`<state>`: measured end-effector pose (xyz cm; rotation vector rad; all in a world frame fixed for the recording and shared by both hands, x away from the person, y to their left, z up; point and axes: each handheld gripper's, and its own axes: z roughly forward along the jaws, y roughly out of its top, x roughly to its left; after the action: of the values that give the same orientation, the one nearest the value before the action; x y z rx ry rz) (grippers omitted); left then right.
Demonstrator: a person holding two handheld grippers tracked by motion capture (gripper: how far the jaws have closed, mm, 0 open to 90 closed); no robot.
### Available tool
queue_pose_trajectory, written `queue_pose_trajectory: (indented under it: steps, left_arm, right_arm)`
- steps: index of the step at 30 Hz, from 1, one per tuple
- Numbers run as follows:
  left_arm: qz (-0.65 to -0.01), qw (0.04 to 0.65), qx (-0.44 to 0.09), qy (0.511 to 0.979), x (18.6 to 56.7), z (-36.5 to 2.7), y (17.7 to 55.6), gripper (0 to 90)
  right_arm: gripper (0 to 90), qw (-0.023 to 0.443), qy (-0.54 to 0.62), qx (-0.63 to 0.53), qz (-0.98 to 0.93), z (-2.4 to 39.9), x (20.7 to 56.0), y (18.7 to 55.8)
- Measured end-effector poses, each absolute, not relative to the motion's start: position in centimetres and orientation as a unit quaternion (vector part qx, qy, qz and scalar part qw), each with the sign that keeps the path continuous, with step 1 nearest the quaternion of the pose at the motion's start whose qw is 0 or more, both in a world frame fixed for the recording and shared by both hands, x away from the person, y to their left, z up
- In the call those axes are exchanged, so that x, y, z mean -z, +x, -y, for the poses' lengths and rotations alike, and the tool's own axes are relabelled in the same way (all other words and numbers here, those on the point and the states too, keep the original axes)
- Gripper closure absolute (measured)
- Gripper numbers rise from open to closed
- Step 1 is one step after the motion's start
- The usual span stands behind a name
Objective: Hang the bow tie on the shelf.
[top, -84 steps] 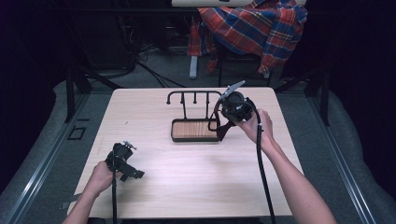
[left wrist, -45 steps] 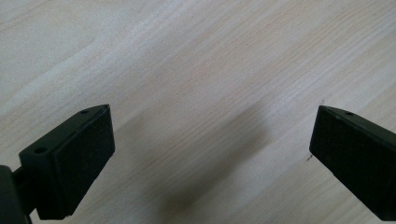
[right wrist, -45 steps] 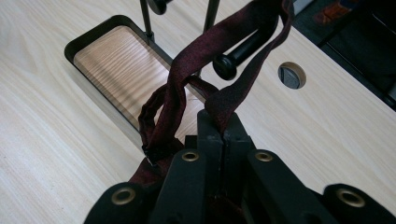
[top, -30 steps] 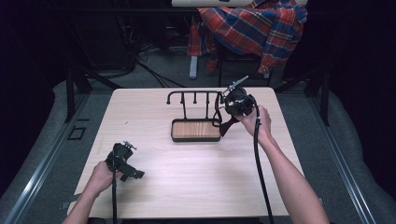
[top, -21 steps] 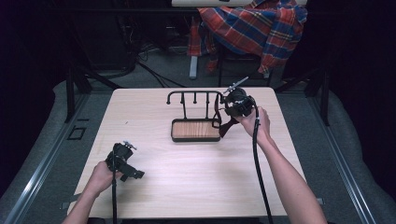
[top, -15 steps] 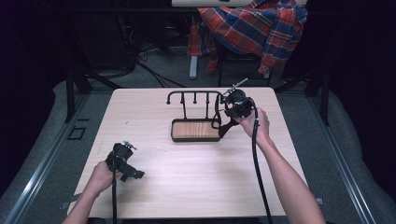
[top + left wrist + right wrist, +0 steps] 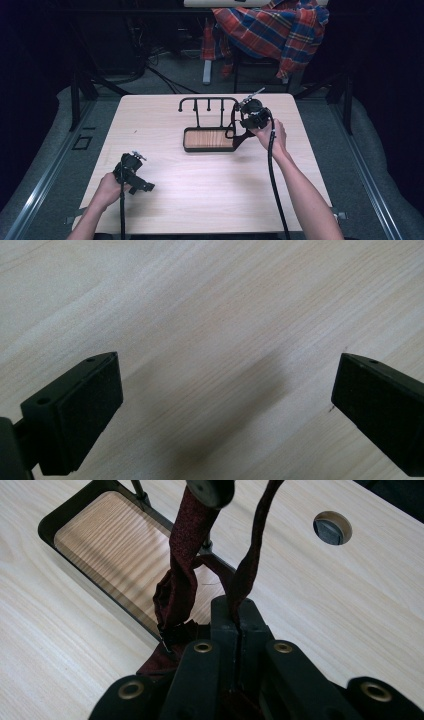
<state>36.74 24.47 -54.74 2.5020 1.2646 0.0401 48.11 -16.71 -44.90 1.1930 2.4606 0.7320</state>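
Observation:
A black rack [image 7: 207,100] with several hooks rises from a wooden tray base [image 7: 207,139] at mid-table. A dark red fabric strap [image 7: 185,555] loops over the knobbed right end of the rack's bar [image 7: 207,489] and hangs down beside the tray base [image 7: 115,540]. My right gripper [image 7: 239,612] is shut on one side of that strap [image 7: 232,131], and stands at the rack's right end [image 7: 245,120]. My left gripper [image 7: 142,185] stays low over the front left of the table. It is open [image 7: 225,405] with bare wood between its pads.
A round cable hole [image 7: 332,527] is cut in the tabletop right of the rack. A plaid cloth [image 7: 270,30] is draped over a chair beyond the far edge. Dark floor and stands surround the table [image 7: 210,200].
My right gripper, holding the strap, has dropped slightly and closed in on the rack's right end. The left gripper has not moved.

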Motion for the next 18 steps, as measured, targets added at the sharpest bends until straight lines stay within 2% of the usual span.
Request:
queue_pose_trajectory:
  steps: [18]
  left_arm:
    - [-0.446,0.169,-0.013,0.879,54.8,-24.5,36.7,0.1]
  right_arm:
    - [87.7,0.149,0.425,-0.277,-0.849,16.5,46.2,48.3]
